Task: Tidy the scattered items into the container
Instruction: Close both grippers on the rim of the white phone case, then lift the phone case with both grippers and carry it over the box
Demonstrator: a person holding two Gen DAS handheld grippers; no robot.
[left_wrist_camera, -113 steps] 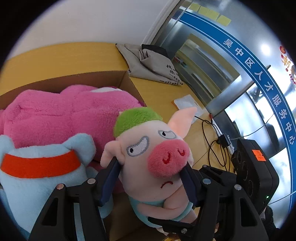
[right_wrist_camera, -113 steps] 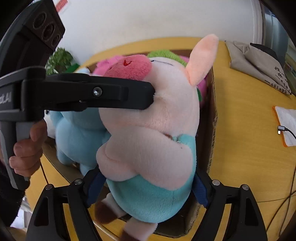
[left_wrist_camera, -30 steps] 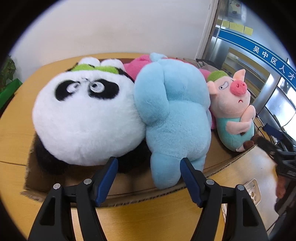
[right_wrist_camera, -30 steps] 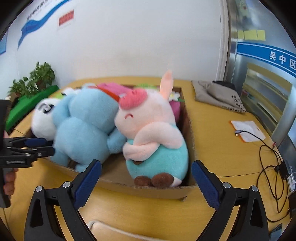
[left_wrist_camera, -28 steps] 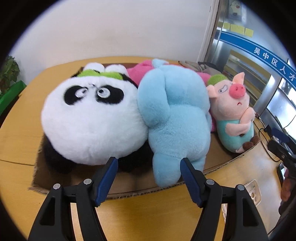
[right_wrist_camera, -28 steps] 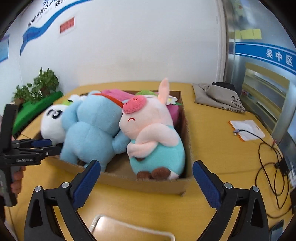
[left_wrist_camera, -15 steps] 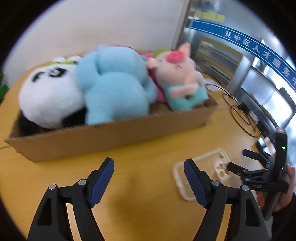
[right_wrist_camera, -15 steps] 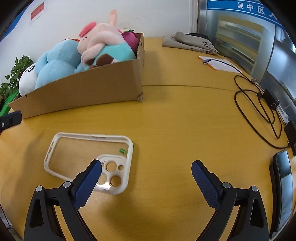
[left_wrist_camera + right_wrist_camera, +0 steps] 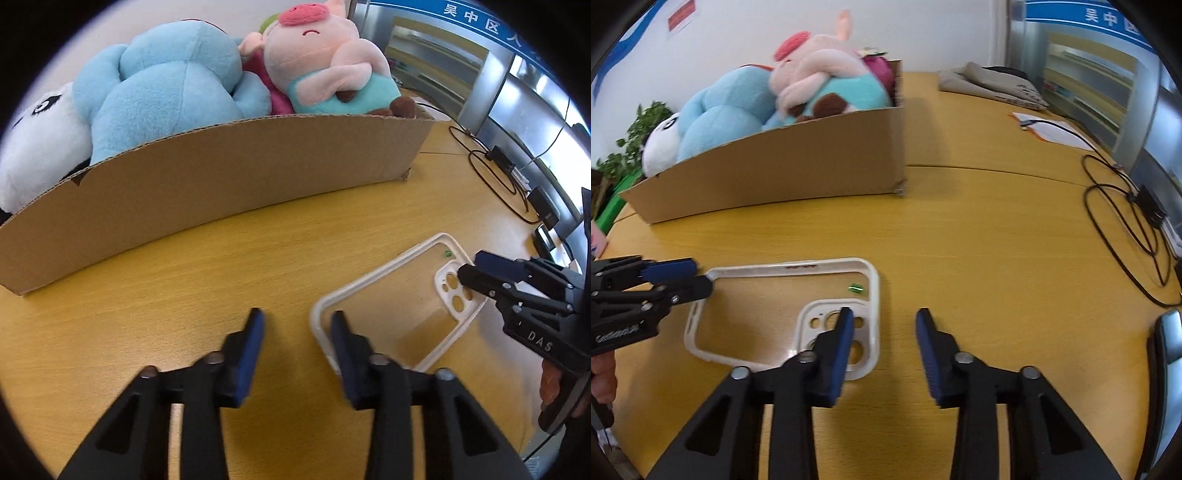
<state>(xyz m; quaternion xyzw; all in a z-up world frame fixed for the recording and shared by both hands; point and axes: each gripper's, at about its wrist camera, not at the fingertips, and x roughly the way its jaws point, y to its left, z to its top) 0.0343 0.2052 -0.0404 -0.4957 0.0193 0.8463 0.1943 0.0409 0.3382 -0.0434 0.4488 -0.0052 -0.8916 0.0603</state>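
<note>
Wooden tabletop (image 9: 979,240) carries cardboard box (image 9: 798,170), phone case (image 9: 783,314).

You see a yellow wood tabletop (image 9: 979,229), white wall (image 9: 923,33) behind, glass partitions with a blue banner (image 9: 1108,16) at right, potted plant (image 9: 639,136) at left.

Three plush toys (image 9: 173,74), one cardboard box (image 9: 229,177), one phone case (image 9: 783,314).
</note>
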